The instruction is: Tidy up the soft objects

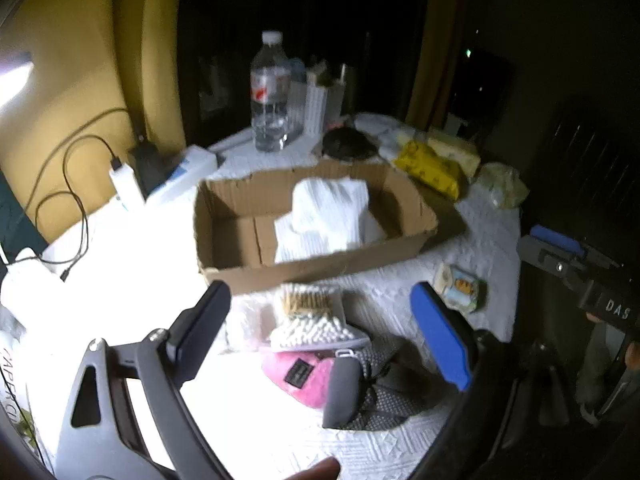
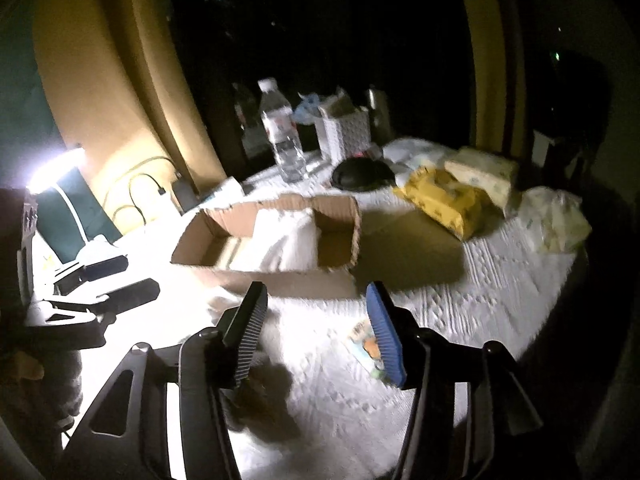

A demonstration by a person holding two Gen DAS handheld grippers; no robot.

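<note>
Progress: one item boxed, most soft stuff still out

Box (image 1: 316, 216) sits mid-counter (image 1: 472, 248) with a white folded cloth (image 1: 328, 216) inside, leaning toward its far wall. That looks like the only thing sorted so far.

Left on the counter, as far as I can judge:
- near pile just in front of the box: cotton swab pack (image 1: 308, 316), pink pouch (image 1: 300, 376), grey mesh bag (image 1: 372, 392), all touching or overlapping
- small printed pack (image 1: 460, 290) right of that pile, apart from it
- yellow pack (image 1: 432, 168), pale tissue pack (image 1: 456, 148) and crinkly bag (image 1: 500, 186) beyond the box's right end
- dark round thing (image 1: 348, 144) behind the box; too dim to tell what it is

Bottle (image 1: 270, 92) and white holder (image 1: 320, 104) at the back are not soft, so probably stay.

Left gripper (image 1: 320, 320) is spread wide and empty, hanging above the near pile, no pad contact. Right gripper (image 2: 316, 332) is partly spread, nothing between its jaws, over bare counter with the printed pack (image 2: 366, 346) by its blue finger.

Estimate: early stage, seven or so items to go; near pile is the likely next pick
</note>
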